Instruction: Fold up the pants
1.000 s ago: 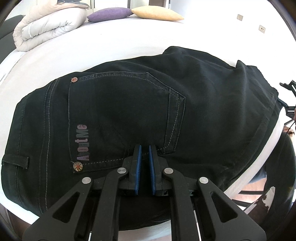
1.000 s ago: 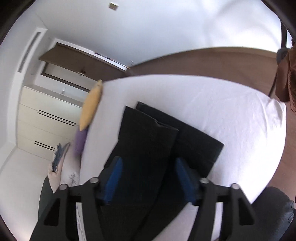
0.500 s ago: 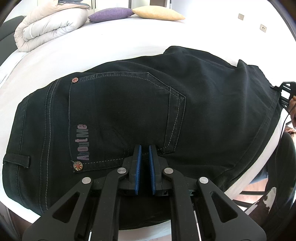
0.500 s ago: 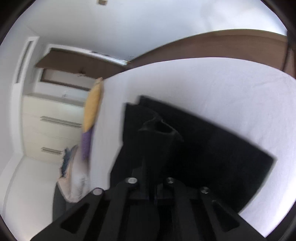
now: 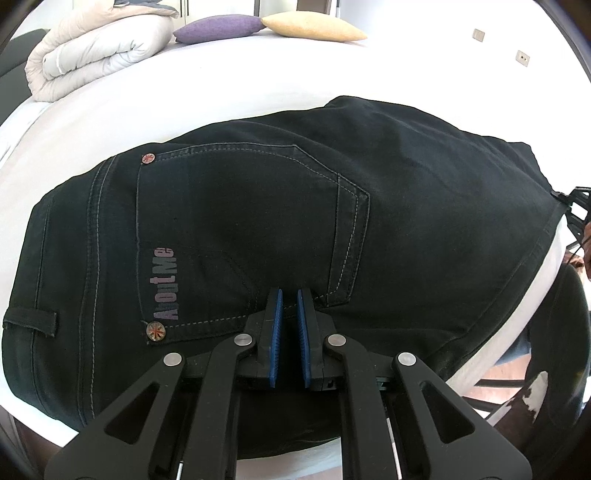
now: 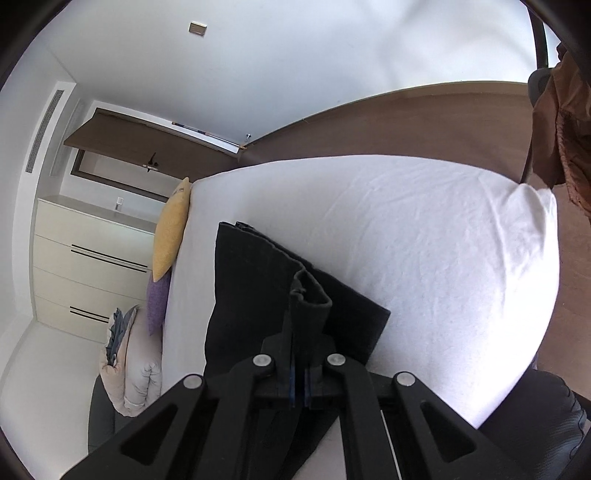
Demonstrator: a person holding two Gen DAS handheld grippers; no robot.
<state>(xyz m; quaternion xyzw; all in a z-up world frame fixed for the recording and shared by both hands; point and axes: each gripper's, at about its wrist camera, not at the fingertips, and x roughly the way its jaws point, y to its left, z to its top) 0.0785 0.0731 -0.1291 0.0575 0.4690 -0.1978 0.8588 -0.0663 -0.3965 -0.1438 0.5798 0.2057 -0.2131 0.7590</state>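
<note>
Pants (image 5: 258,221) on white bed (image 6: 424,240); right hand-held gripper (image 6: 300,373) pinches their hem, left hand-held gripper (image 5: 287,325) closed, empty.

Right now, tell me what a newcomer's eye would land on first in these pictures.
The black pants spread across the white bed, back pocket up. The right gripper is pinched shut on a raised fold of a pant leg. A yellow cushion and a purple cushion lie at the bed's far edge.

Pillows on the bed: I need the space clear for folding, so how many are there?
2. The purple pillow and the yellow pillow lie touching at the bed's far edge, away from the pants. The rolled duvet may hide more.
</note>
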